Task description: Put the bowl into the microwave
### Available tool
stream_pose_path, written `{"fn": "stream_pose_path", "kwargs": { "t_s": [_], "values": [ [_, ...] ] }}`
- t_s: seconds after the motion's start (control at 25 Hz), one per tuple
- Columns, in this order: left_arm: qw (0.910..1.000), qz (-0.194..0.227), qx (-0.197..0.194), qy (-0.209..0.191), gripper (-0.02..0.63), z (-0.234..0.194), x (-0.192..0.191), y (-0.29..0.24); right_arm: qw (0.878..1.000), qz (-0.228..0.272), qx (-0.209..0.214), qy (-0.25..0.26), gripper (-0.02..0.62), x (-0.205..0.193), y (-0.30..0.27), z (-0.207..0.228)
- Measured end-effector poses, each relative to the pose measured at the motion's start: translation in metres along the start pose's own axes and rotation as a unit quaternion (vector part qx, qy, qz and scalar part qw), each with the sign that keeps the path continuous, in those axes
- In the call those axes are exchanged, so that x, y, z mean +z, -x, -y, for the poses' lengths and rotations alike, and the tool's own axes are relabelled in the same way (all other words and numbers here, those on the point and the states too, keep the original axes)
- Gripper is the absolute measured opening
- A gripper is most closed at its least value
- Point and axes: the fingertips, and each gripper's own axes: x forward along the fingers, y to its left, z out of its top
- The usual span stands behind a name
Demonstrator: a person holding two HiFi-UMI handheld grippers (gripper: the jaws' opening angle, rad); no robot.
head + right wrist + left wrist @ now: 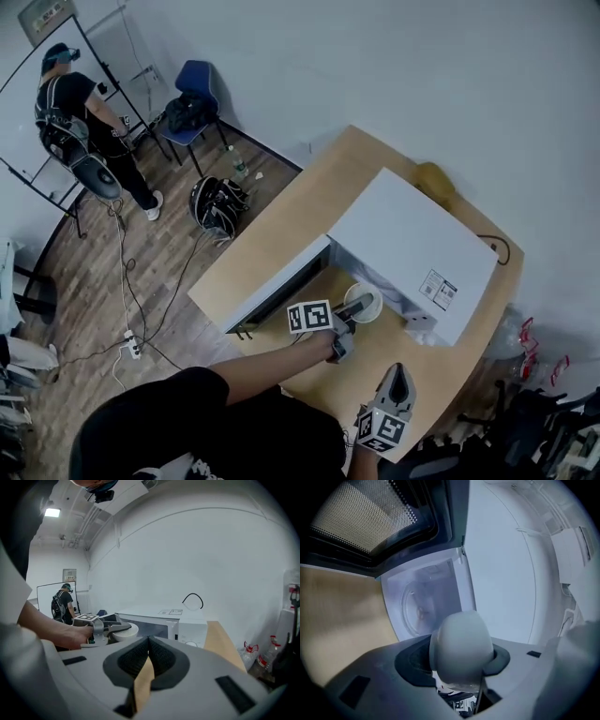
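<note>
On a wooden table [281, 225], a white microwave [403, 234] stands with its door [281, 291] swung open. The left gripper [349, 319], jaws clamped on a white bowl [361, 305], holds it at the oven's mouth, just outside the cavity and not yet in. The loading step appears to be in hand. The next move likely calls for a level push inward and a gentle set-down on the glass turntable [423, 611], which shows only in the left gripper view. The right gripper [398, 375] hangs back near the table's edge; its own view shows the jaws closed on nothing.
</note>
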Motion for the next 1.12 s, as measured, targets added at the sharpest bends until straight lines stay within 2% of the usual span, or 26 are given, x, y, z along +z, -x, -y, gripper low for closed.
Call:
{"fn": "stream_pose_path", "kwargs": {
  "t_s": [0.16,0.36,0.6,0.8,1.12],
  "values": [
    [1.0,-0.004,0.004,-0.001,0.212,-0.01,0.006,-0.018,1.0,-0.004,0.005,0.002,0.06,0.0,-0.01,0.007],
    [0.9996,0.015,0.006,0.021,0.212,-0.026,0.016,-0.037,1.0,-0.003,0.012,0.007,0.06,0.001,-0.021,0.02],
    [0.9999,0.011,0.008,0.009,0.212,-0.035,0.022,-0.064,1.0,-0.012,0.004,-0.002,0.06,-0.007,-0.025,0.032],
    [0.9996,-0.005,0.027,-0.01,0.212,-0.045,0.02,-0.084,1.0,-0.007,0.015,0.015,0.06,-0.007,-0.023,0.03],
    [0.9986,-0.026,0.041,-0.024,0.212,-0.064,0.023,-0.105,1.0,-0.018,0.01,0.005,0.06,-0.017,-0.016,0.038]
  ]
}}
